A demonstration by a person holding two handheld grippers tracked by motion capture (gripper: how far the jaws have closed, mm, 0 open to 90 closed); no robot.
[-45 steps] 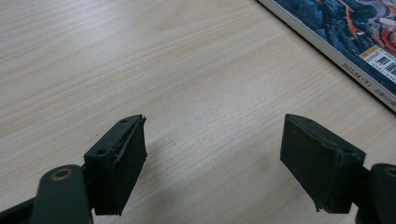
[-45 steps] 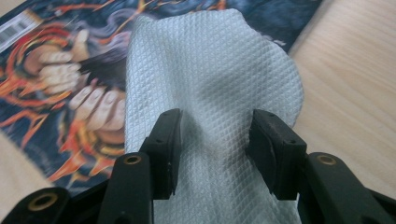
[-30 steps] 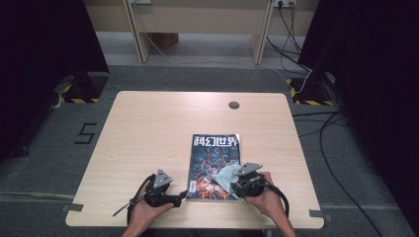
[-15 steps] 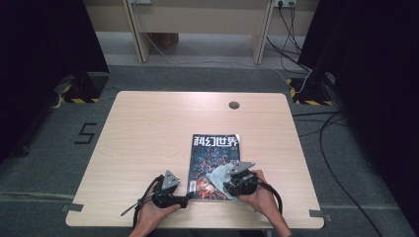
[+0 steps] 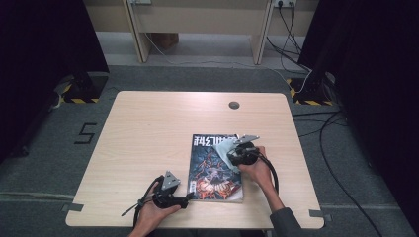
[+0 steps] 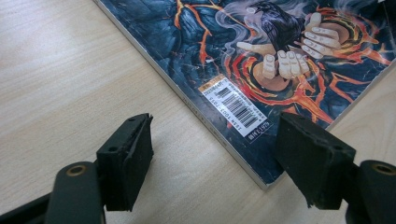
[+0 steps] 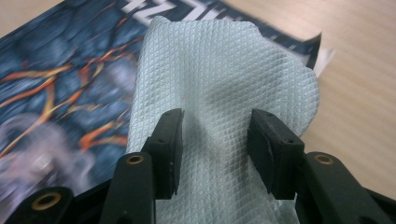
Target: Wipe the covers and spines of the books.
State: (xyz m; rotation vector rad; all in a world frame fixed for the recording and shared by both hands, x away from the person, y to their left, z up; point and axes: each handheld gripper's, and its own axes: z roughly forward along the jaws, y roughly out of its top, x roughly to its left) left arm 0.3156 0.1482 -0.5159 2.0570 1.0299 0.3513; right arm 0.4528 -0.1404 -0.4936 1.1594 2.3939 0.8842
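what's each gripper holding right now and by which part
The right gripper pinches a white cloth at its near end. The left gripper holds nothing.

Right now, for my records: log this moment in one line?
left gripper: open, at magazine corner | right gripper: shut on cloth, on cover

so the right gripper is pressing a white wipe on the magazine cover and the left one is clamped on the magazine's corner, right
Not quite: the left gripper is not clamped. The left gripper view shows its jaws open, straddling the magazine corner without pressing it. The right gripper does hold the white wipe on the cover.
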